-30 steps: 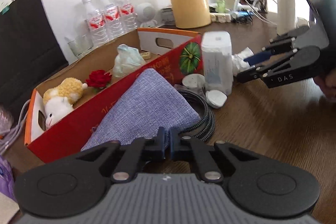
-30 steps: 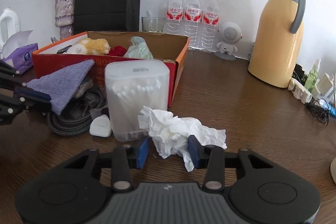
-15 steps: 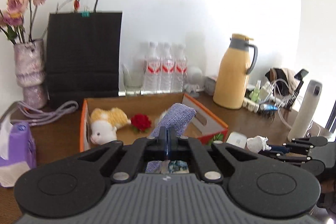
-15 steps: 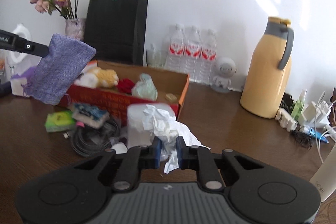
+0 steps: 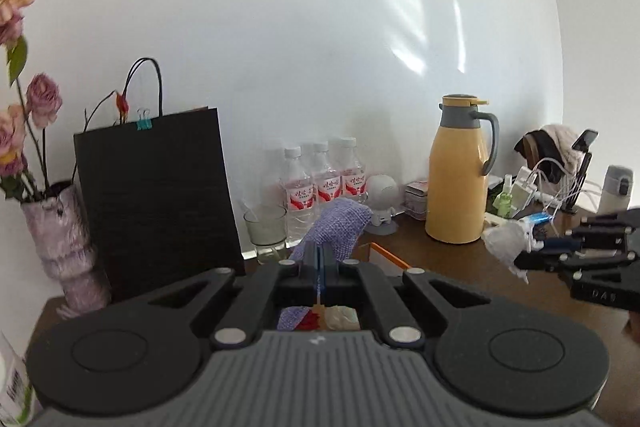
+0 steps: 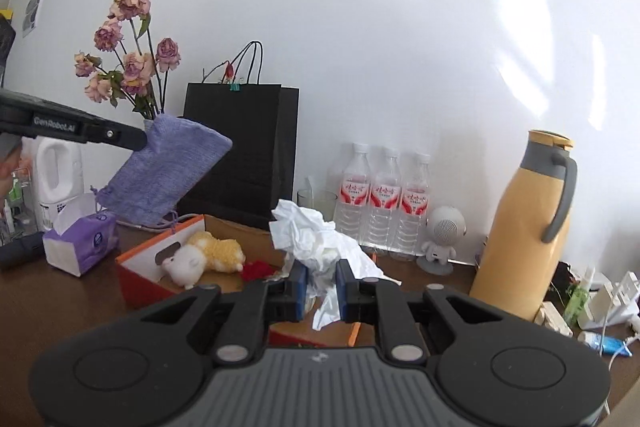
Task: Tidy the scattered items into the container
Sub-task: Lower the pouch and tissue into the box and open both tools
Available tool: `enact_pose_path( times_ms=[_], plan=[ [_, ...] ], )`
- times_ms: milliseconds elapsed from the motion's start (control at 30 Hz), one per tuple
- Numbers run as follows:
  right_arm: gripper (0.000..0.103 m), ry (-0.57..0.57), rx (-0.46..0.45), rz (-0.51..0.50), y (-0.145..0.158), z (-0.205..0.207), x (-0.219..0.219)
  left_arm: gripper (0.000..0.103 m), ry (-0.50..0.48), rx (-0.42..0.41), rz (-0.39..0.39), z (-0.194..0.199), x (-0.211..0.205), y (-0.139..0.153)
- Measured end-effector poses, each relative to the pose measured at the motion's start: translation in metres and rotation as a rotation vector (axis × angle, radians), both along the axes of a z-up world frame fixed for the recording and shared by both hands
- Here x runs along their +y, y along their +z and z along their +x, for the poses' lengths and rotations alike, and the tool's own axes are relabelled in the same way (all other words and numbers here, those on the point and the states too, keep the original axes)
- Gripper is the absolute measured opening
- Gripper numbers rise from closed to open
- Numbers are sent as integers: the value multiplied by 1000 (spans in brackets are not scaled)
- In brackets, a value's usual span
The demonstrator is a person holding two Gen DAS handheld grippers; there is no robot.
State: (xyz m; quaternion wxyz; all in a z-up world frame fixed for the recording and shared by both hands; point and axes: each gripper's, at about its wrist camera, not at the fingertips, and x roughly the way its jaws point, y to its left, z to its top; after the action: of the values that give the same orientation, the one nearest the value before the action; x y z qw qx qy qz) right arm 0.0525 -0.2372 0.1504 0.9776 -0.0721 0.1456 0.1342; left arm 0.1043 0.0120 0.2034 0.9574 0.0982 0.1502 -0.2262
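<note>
Left claw [image 5: 319, 261]: pinched tight on one edge of the purple pouch [image 6: 168, 175], which hangs in the air at centre left of the right wrist view, above the near left end of the box.
Right claw [image 6: 321, 285]: closed on the crumpled tissue [image 6: 316, 243], lifted at centre frame, in front of the box.
Container: the orange cardboard box [image 6: 138, 277] on the tabletop [image 6: 60, 303], lower left of centre; a plush toy [image 6: 204, 257] and a red flower [image 6: 256, 270] already lie inside.
Step in hand: carrying both items over the box for dropping, as I judge it.
Doing it well: bring each claw over open floor of the box, lower until the pouch's hanging end is past the rim, then release; the tissue is light and may cling to a finger, so open wide and low.
Risk: the pouch draping over the box wall.
</note>
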Motion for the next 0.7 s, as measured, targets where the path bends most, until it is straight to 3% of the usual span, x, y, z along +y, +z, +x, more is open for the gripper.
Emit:
enact_pose_path(
  times_ms=[100,167,300,400,467,533,567,633,700],
  plan=[
    [14,-7,32,-37,8,44,5,1,2,5,96,32,-20,-17],
    [14,-16,79,-53,4,75,11,1,-7,32,161,55,-33,-46],
    [14,65,282,-8,-18,132,25,1,-40,217,117,102,-42,-111],
    [14,77,425,-83,-44,166,43,4,-70,328,130,117,-53,-141],
    [15,54,498,-149,-62,182,53,10,-86,396,139,122,-59,-153],
    [17,65,575,-204,-76,195,61,24,-112,433,118,120,-56,-153],
    [21,71,605,-213,-81,199,63,30,-127,432,102,118,-53,-148],
    [35,75,648,-225,-83,203,65,56,-137,410,59,114,-39,-130],
    [47,66,642,-188,-75,202,59,67,-120,381,35,115,-25,-111]
  ],
)
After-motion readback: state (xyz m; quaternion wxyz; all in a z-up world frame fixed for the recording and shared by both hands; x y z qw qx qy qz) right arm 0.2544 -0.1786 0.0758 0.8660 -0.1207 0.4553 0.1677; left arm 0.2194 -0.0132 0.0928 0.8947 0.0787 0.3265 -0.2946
